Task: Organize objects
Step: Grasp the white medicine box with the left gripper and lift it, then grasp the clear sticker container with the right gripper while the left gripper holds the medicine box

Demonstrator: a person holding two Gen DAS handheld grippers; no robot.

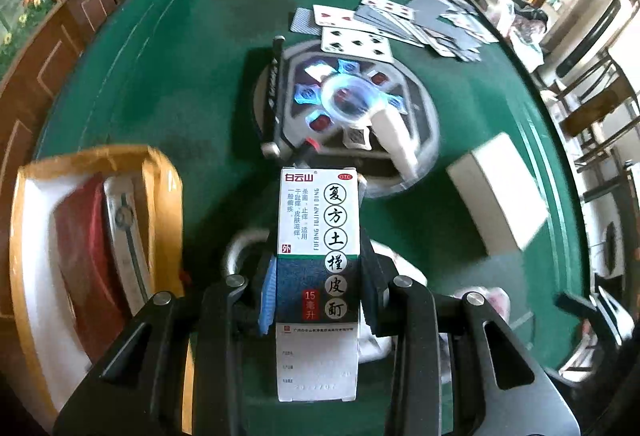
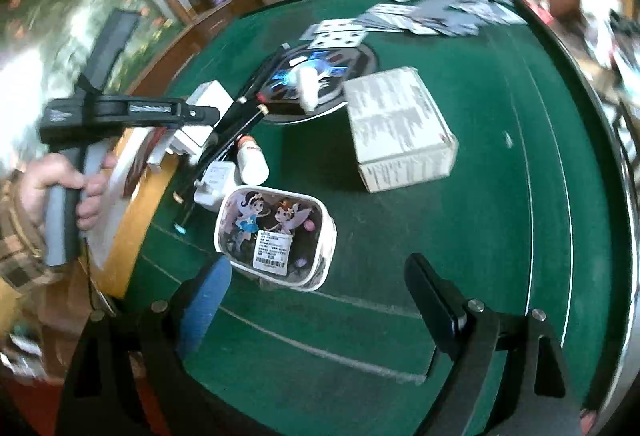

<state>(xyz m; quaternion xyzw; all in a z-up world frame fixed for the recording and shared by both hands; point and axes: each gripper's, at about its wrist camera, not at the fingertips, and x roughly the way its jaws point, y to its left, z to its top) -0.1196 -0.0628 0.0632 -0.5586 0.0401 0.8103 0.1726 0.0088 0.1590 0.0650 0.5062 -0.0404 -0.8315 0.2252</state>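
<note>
My left gripper [image 1: 318, 292] is shut on a tall white, green and black medicine box [image 1: 318, 236] and holds it above the green table, to the right of an open yellow storage box [image 1: 160, 195]. The same gripper shows at the left of the right wrist view [image 2: 192, 131], over the yellow box [image 2: 136, 220]. My right gripper [image 2: 320, 312] is open and empty, just in front of a white lidded case with cartoon girls [image 2: 276, 232].
A grey-white carton [image 2: 400, 123] [image 1: 496, 191] lies on the green table [image 2: 480, 236]. A round dice console [image 1: 352, 103] sits mid-table, playing cards [image 1: 400, 19] beyond it. A white bottle [image 2: 252, 159], a white charger [image 2: 216, 183] and a black cable lie by the cartoon case.
</note>
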